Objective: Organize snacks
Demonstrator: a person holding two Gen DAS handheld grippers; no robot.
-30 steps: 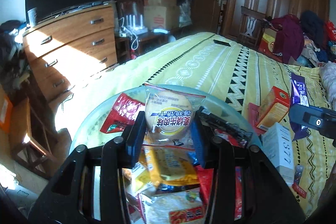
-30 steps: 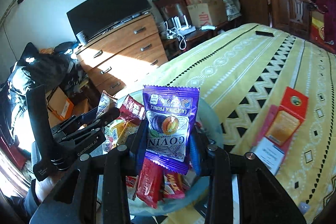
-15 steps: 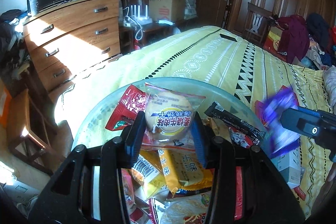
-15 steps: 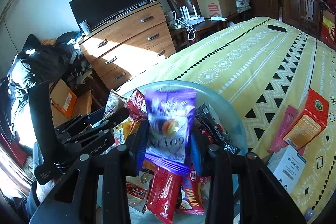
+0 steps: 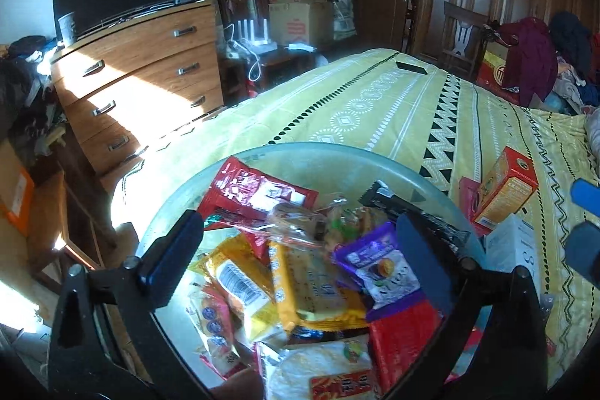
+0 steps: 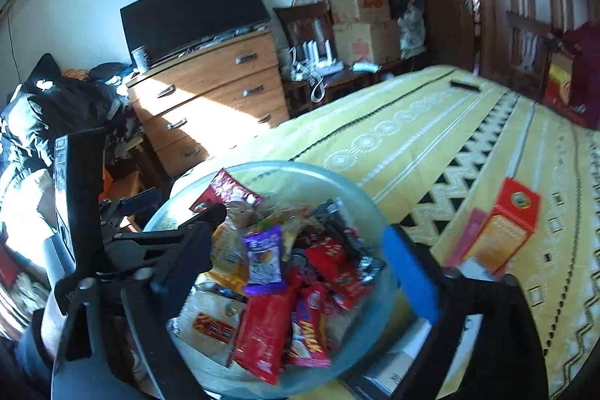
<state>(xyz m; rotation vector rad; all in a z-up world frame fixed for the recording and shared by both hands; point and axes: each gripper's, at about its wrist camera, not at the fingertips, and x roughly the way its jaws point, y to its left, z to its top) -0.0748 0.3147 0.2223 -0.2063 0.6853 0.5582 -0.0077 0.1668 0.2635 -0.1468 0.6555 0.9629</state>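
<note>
Both sets of fingers are spread wide with nothing between them. Left gripper (image 5: pixel 296 257) hangs over the glass bowl (image 5: pixel 318 156), pads apart on either side of the snack pile; right gripper (image 6: pixel 296 265) is likewise splayed above the same bowl. Right under them sits the purple prune packet (image 5: pixel 378 272), lying on top of the heap, beside a yellow cracker pack (image 5: pixel 315 291) and a round clear-wrapped cake (image 5: pixel 296 220). A red packet (image 5: pixel 255 190) lies past the fingertips toward the far rim. Off to the right of the bowl, on the yellow bedspread (image 5: pixel 375 107), stands an orange box (image 5: pixel 506 186) with a white box (image 5: pixel 513 246) just beside it.
</note>
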